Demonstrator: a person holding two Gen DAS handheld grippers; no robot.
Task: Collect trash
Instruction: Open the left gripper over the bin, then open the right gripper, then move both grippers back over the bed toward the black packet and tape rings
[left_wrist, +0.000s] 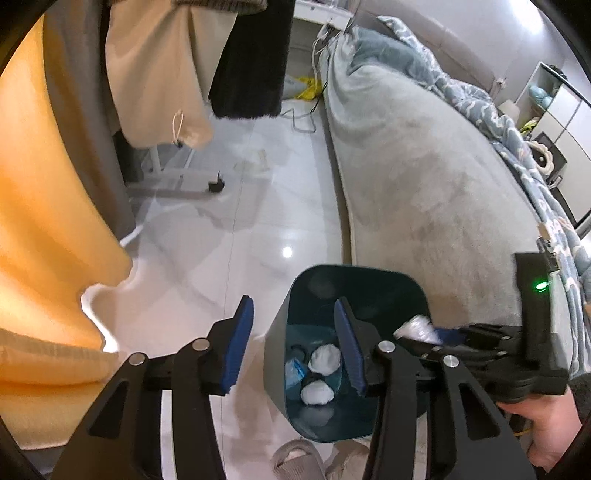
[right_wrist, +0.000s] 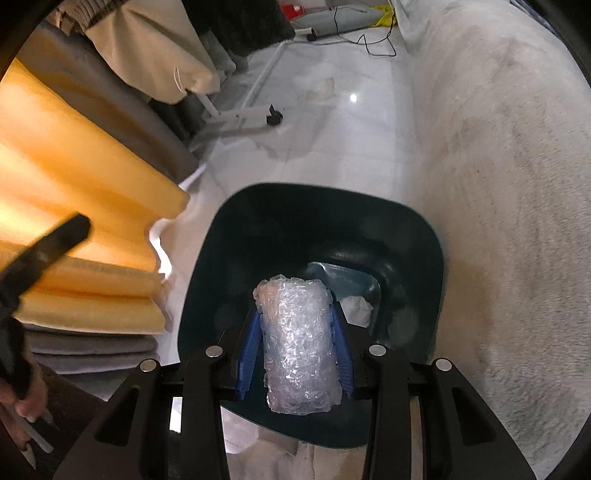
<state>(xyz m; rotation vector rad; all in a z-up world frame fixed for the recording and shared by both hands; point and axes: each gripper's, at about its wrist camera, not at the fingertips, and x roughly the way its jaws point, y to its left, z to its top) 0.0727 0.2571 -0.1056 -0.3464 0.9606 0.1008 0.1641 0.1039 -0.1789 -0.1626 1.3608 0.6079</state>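
A dark teal trash bin (left_wrist: 369, 269) stands on the floor beside the bed, with two white crumpled paper balls (left_wrist: 325, 360) and a blue wrapper at its bottom. My left gripper (left_wrist: 293, 301) hangs open over the bin's left wall, and nothing sits between its blue pads. My right gripper (right_wrist: 295, 310) is shut on a roll of clear bubble wrap (right_wrist: 299, 350), held directly over the bin's mouth (right_wrist: 280, 192). In the left wrist view the right gripper (left_wrist: 424, 332) reaches in from the right with the wrap at its tips. One black finger (right_wrist: 48, 243) of the left gripper shows at the left edge of the right wrist view.
A bed with a grey fleece blanket (left_wrist: 424, 177) runs along the right. Orange fabric (left_wrist: 44, 221) and folded cloth fill the left. A white wheeled stand (left_wrist: 216, 184) and cables (right_wrist: 373, 44) lie on the glossy tile floor (left_wrist: 258, 229). Slippers (left_wrist: 295, 458) sit below the bin.
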